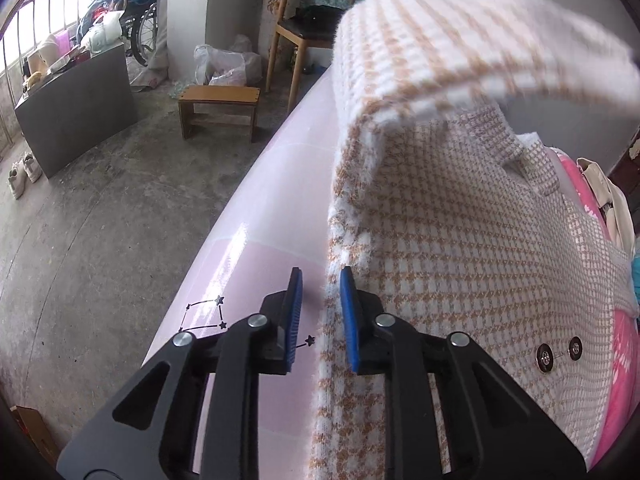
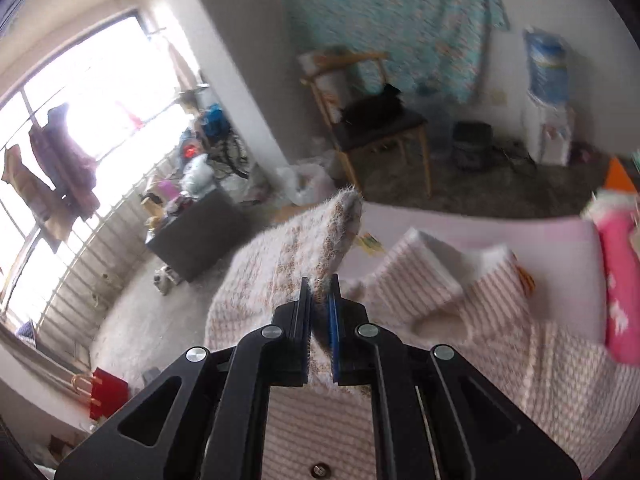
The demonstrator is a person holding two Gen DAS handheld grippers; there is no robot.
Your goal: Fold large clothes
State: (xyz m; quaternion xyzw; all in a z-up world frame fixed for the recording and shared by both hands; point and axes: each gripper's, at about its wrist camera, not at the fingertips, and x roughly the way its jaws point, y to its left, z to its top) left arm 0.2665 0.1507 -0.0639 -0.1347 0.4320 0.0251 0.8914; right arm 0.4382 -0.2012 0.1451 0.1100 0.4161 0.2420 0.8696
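While right gripper (image 2: 320,300) clamps raised checked coat (image 1: 460,240) sleeve, left gripper (image 1: 320,300) jaws apart, straddling coat's edge on pink table (image 1: 256,216).

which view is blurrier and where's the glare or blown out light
Right wrist view is blurrier: the wall hanging, chair and coat smear, the gripper stays sharp, and the window is blown out white. Left wrist view is mostly crisp; only the lifted sleeve blurs, with a glare streak on the pink sheet. Both bend straight lines at the edges.
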